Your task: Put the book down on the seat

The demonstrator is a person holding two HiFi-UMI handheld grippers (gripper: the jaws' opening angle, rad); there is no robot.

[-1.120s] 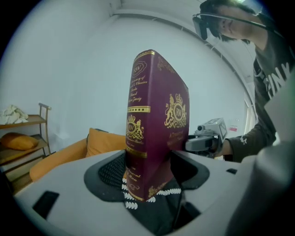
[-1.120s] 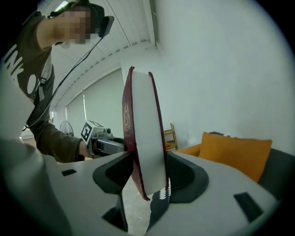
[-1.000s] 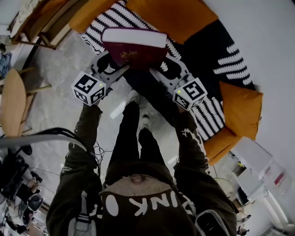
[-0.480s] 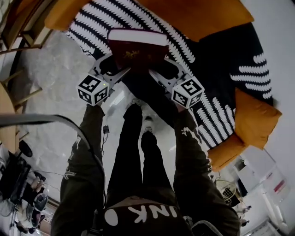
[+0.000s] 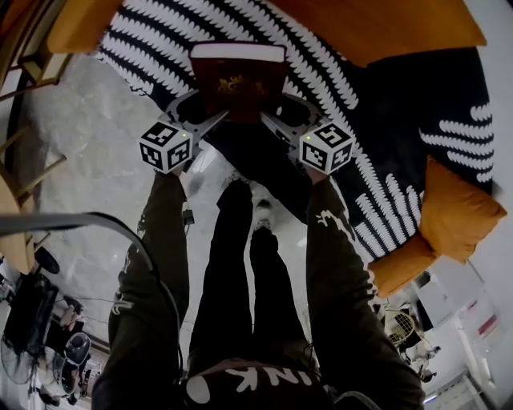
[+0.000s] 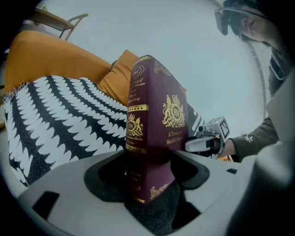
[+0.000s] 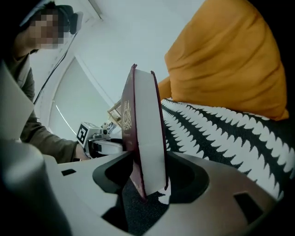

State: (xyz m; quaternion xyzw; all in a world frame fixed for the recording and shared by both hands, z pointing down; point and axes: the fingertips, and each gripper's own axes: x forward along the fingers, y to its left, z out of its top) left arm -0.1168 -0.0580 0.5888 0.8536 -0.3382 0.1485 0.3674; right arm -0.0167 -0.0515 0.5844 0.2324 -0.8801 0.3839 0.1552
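A thick maroon book [image 5: 240, 80] with gold print is held flat in the air between both grippers, over the black-and-white patterned throw [image 5: 337, 88] that covers the sofa seat. My left gripper [image 5: 210, 120] is shut on the book's near left edge, by the spine [image 6: 138, 138]. My right gripper [image 5: 271, 122] is shut on the near right edge, where the white page block [image 7: 150, 138] shows. In the left gripper view the other gripper [image 6: 212, 138] is seen beyond the book. The book hangs clear of the seat.
Orange sofa cushions [image 5: 461, 212] lie at the right and along the back [image 5: 385, 24]. The person's legs and feet [image 5: 244, 208] stand on the pale floor [image 5: 104, 144] just before the sofa. Wooden chairs [image 5: 24, 72] are at the left, cables and gear at lower left.
Both grippers carried the book forward and up in the view, further over the patterned seat. The grips on it are unchanged.
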